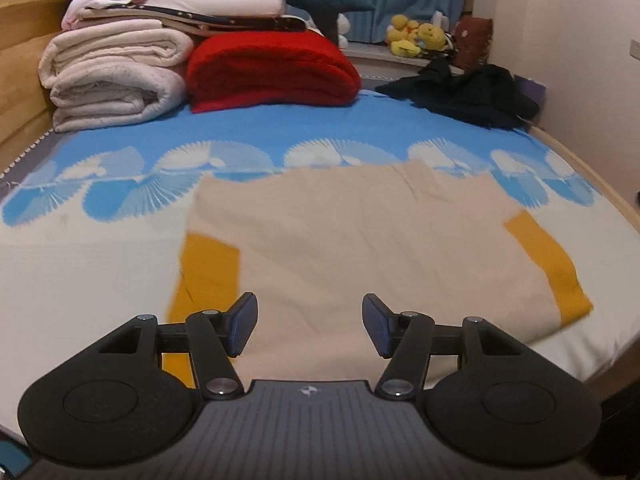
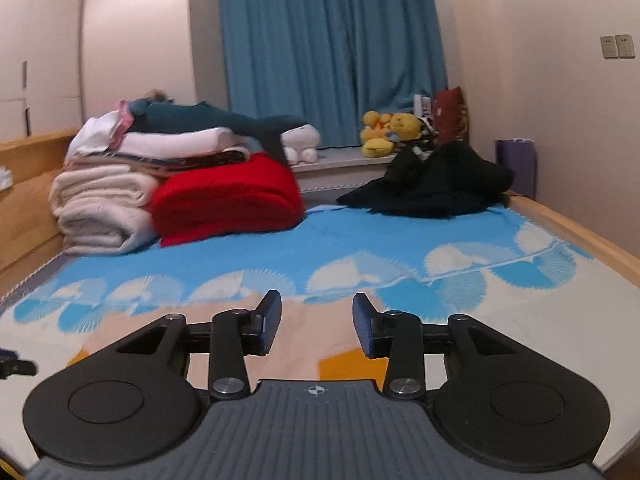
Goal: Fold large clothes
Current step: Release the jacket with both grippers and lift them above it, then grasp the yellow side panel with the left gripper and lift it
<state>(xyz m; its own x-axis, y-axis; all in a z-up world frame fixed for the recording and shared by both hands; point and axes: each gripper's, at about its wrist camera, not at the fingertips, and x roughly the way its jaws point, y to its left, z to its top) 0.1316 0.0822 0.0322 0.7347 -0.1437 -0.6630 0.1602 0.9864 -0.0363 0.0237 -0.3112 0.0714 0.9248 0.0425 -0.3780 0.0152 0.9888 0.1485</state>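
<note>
A beige garment [image 1: 360, 240] with mustard-yellow sleeves [image 1: 548, 264] lies flat on the bed. My left gripper [image 1: 310, 326] is open and empty, hovering just above its near edge. My right gripper [image 2: 316, 326] is open and empty above the same garment [image 2: 304, 344], whose yellow sleeve [image 2: 344, 364] shows under its fingers. A dark part at the right wrist view's left edge [image 2: 12, 364] may be the left gripper.
A blue and white bed cover [image 1: 320, 128] lies under the garment. Folded white blankets [image 1: 116, 76] and a red blanket [image 1: 272, 72] are stacked at the back left. A black clothes pile [image 1: 464, 92] sits at the back right. Wooden bed rails run along both sides.
</note>
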